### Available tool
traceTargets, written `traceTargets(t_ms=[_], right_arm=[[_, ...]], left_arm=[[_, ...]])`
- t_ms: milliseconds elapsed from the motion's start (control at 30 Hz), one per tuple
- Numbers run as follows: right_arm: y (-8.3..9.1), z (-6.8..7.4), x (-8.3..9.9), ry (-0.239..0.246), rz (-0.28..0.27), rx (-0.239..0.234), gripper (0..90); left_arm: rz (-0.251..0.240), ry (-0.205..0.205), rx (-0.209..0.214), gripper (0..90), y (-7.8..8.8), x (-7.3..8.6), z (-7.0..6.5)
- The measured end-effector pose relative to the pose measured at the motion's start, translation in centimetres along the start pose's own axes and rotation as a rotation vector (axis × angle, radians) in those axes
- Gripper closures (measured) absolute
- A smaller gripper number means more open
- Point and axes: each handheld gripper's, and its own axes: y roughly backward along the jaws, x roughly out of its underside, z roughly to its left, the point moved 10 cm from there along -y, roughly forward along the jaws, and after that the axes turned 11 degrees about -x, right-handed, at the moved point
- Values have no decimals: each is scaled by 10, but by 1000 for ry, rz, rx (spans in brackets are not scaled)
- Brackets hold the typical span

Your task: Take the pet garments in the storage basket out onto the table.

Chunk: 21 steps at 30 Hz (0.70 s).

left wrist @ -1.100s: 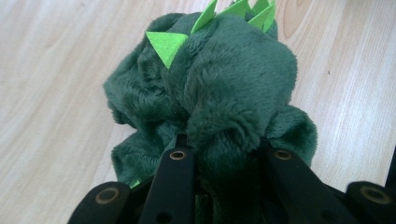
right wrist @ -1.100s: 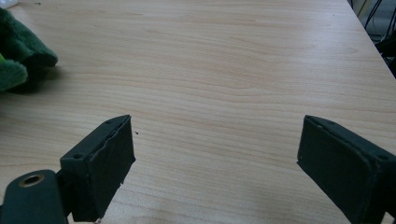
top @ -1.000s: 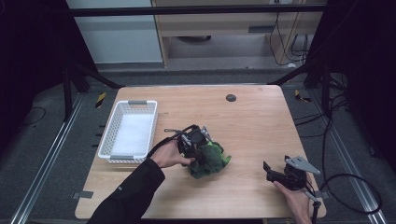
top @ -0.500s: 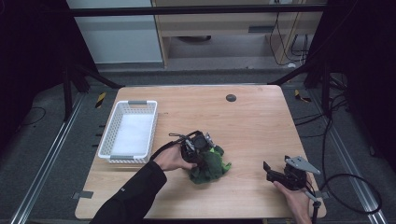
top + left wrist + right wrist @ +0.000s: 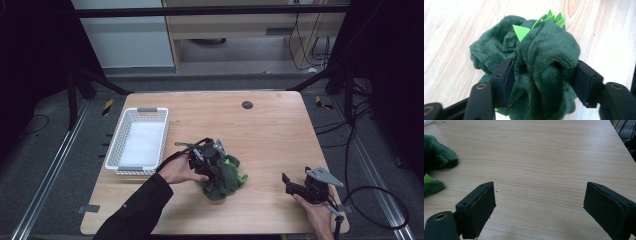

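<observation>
Green plush toy (image 5: 223, 177) sits near-centre on the wood table (image 5: 270, 130), bunched up, long axis unclear, lime spikes (image 5: 549, 18) toward the far side. Your left gripper (image 5: 212, 161) is clamped on it. Your right gripper (image 5: 295, 186) sits near-right, jaws wide, nothing held.

High view overhead facing forward-down, both gripper views low, close, sharing the green plush (image 5: 223, 176) with it

A dark green plush toy (image 5: 541, 67) with bright lime spikes lies on the pale wood-grain table (image 5: 270, 130) beside a white basket (image 5: 141, 142).
</observation>
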Motion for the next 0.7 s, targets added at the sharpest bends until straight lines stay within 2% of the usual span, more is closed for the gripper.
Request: traceTargets(t_ms=[100, 300, 600, 700], right_arm=[[0, 0, 0, 1, 0, 0, 102], [0, 0, 0, 0, 0, 1, 102], [0, 0, 0, -7, 2, 0, 100], [0, 0, 0, -8, -1, 0, 100]], left_arm=[[-39, 16, -10, 309, 10, 0, 0], [-85, 50, -39, 278, 21, 3, 3], [-164, 136, -106, 258, 31, 9, 7], [-216, 179, -115, 256, 36, 13, 8]])
